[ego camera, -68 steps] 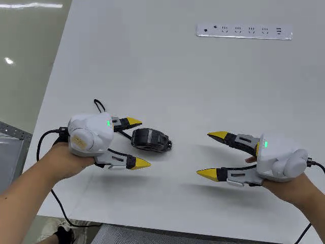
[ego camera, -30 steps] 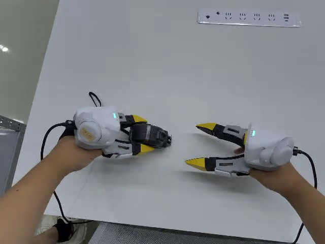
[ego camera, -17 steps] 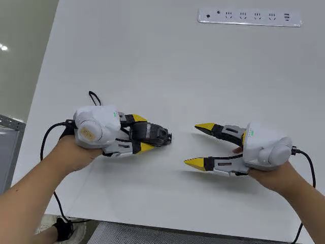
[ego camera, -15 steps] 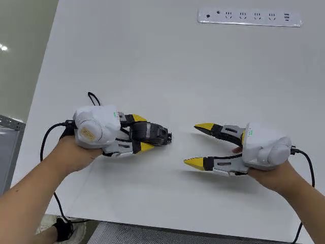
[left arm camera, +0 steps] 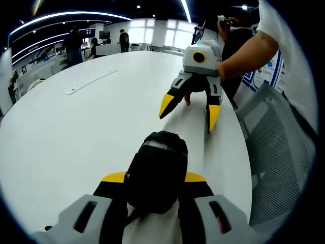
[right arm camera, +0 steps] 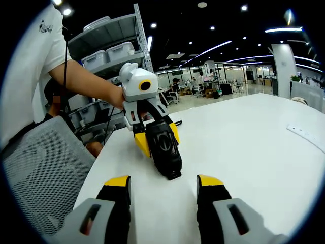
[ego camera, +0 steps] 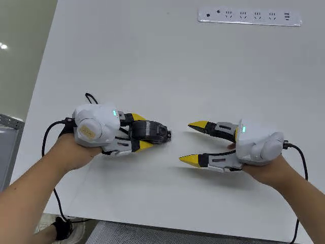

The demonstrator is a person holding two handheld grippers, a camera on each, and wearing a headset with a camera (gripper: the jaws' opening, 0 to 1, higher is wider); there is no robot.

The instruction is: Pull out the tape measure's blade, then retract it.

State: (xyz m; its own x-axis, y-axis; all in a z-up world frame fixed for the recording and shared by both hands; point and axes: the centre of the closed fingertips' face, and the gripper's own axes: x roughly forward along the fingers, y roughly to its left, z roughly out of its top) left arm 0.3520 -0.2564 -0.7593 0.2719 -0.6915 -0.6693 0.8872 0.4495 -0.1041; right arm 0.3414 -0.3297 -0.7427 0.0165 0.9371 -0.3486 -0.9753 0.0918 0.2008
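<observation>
The left gripper [ego camera: 142, 131] had its fingers clamped on the black tape measure [right arm camera: 163, 145], whose case sat between the yellow tips on the white table [ego camera: 152, 61], nose poking past them. The right gripper [ego camera: 188, 142] was spread wide, holding nothing, its tips near that nose but apart from it.

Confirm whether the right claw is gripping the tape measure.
No, the right claw stands open, apart from the tape measure, which the left claw holds.
</observation>
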